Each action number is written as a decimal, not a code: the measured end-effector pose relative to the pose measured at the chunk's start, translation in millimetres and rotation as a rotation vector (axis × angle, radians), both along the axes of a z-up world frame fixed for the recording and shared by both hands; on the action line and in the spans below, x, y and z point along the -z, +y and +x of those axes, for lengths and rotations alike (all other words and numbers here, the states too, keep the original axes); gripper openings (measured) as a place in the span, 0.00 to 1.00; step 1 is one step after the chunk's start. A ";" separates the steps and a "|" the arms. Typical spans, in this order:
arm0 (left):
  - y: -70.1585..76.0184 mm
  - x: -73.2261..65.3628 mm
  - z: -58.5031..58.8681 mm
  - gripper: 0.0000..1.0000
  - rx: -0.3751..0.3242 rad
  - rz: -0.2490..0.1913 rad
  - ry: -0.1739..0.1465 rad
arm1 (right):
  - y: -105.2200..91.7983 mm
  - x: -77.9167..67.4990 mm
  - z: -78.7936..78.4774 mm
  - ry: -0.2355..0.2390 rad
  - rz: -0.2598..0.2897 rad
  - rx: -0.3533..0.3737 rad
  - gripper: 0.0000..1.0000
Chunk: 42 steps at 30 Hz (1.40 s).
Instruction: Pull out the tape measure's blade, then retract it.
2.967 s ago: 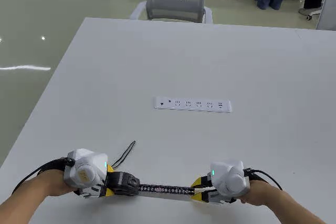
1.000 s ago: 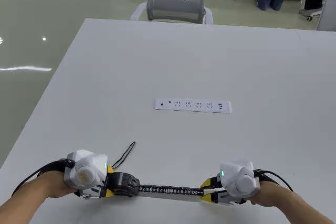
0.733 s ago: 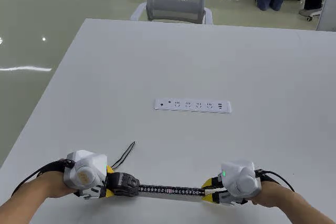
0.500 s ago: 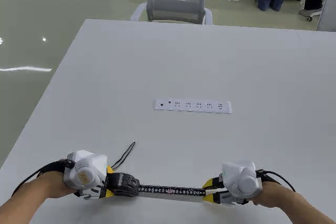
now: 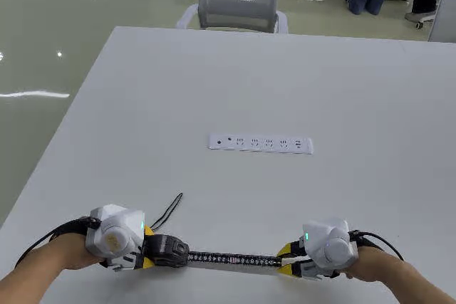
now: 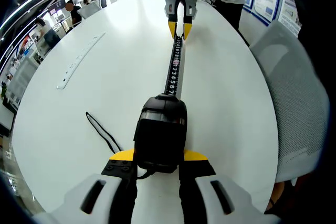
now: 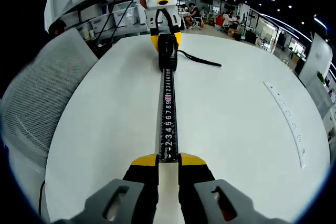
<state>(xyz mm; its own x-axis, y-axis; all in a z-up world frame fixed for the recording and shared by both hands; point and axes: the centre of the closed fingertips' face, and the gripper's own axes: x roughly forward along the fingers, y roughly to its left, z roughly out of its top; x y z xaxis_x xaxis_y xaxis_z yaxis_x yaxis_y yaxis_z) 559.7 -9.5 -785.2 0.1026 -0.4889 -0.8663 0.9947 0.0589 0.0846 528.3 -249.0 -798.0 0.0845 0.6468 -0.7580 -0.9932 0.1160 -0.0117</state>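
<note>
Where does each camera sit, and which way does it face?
Head view: on headset, facing down at white table; forearms, left claw, right claw show.
Left gripper view: on left claw, facing right claw; own jaws hold black plastic tape measure case.
Right gripper view: on right claw, facing left claw; own jaws hold black numbered blade.
Shared: both gripper views show that blade.

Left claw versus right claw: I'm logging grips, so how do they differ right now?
The left claw clamps the tape measure's black case; the right claw pinches the tip of the blade. A black strap trails on the table beside the left claw, none beside the right claw. Shared: both are shut, yellow-tipped, and face each other along the drawn-out blade.
</note>
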 end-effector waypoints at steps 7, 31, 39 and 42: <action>0.4 0.2 0.0 0.26 -0.002 0.000 0.000 | -2.1 -0.2 1.3 -0.005 -0.004 -0.002 0.12; 0.4 0.4 0.5 0.26 -0.007 -0.003 0.000 | -11.7 1.2 2.7 -0.006 -0.018 0.000 0.11; 0.0 -0.2 0.5 0.26 -0.009 -0.005 0.001 | -14.7 -0.2 1.9 -0.004 -0.021 0.002 0.11; -0.1 -0.1 0.3 0.26 -0.009 -0.005 0.002 | -16.2 0.2 1.8 -0.005 -0.023 0.002 0.11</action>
<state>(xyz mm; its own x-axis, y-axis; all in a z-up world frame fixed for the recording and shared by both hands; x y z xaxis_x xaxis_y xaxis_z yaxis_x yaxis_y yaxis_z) 560.0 -9.6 -785.2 0.1058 -0.4924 -0.8639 0.9942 0.0685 0.0827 530.1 -265.3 -798.2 0.0898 0.6290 -0.7722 -0.9928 0.1181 -0.0193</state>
